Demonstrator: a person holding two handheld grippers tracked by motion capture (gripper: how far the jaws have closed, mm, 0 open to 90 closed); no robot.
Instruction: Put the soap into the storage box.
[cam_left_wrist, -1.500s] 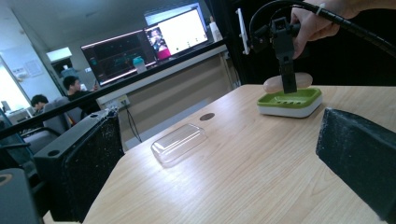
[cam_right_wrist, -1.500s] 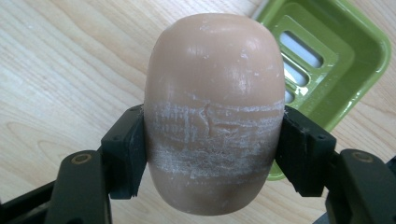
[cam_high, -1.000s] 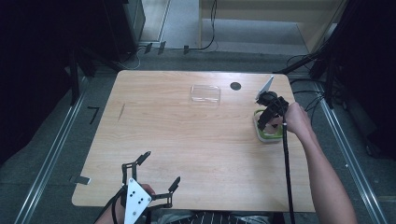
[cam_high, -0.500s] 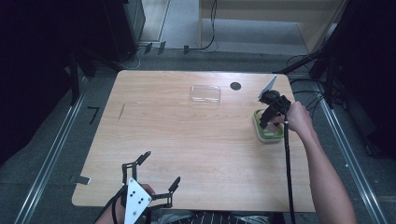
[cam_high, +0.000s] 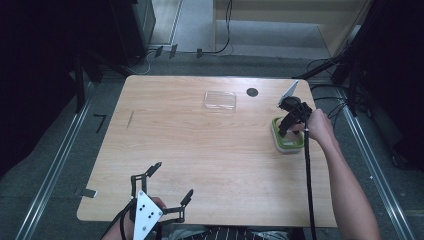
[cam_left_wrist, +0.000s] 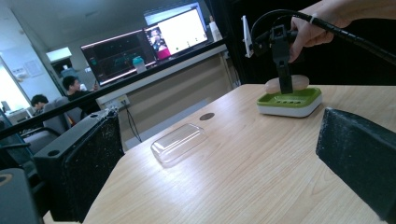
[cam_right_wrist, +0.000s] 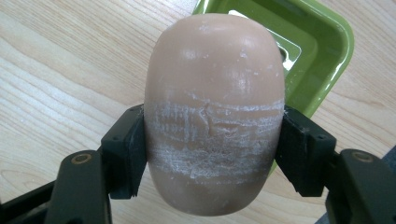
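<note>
The right claw (cam_right_wrist: 212, 154) gripped the soap (cam_right_wrist: 214, 112) across its short axis, seemingly just above the green dish (cam_right_wrist: 299, 51); the left claw (cam_high: 162, 192) sat open, well apart.

My right tongs (cam_right_wrist: 212, 144) grip a pale pinkish-beige oval soap bar (cam_right_wrist: 214, 112) across its middle, one jaw pressed to each side. White scuff marks band its smooth surface where the jaws meet it. The bar hangs over the near edge of a green soap dish (cam_right_wrist: 306, 51) with a white base, which sits flat at the bench's right side.
</note>
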